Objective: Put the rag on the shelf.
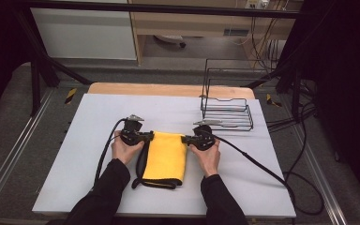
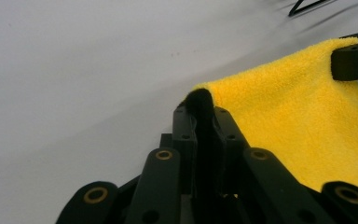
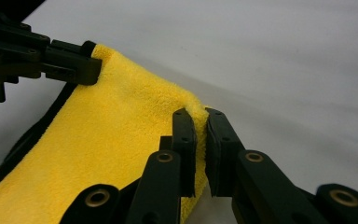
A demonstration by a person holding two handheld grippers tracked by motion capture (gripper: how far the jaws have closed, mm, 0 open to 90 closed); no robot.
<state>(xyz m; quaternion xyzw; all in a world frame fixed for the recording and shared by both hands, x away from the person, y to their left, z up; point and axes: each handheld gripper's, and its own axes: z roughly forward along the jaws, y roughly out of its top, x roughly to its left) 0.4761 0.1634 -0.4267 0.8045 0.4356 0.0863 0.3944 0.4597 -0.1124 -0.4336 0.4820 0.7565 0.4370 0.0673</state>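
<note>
A yellow cloth (image 1: 165,158) with a black edge lies folded on the white table top (image 1: 93,117), its far edge lifted between the two hands. My left gripper (image 1: 149,136) is shut on the cloth's far left corner; in the left gripper view the black-edged corner (image 2: 199,99) sticks up between the jaws, at my left gripper (image 2: 200,114). My right gripper (image 1: 185,139) is shut on the far right corner, and in the right gripper view the yellow cloth (image 3: 116,140) is pinched at my right gripper (image 3: 199,117).
A black wire rack (image 1: 227,112) stands at the back right of the table. Cables (image 1: 258,161) trail from both grippers across the table, right and left. The person's sleeves (image 1: 105,187) come in from the front edge.
</note>
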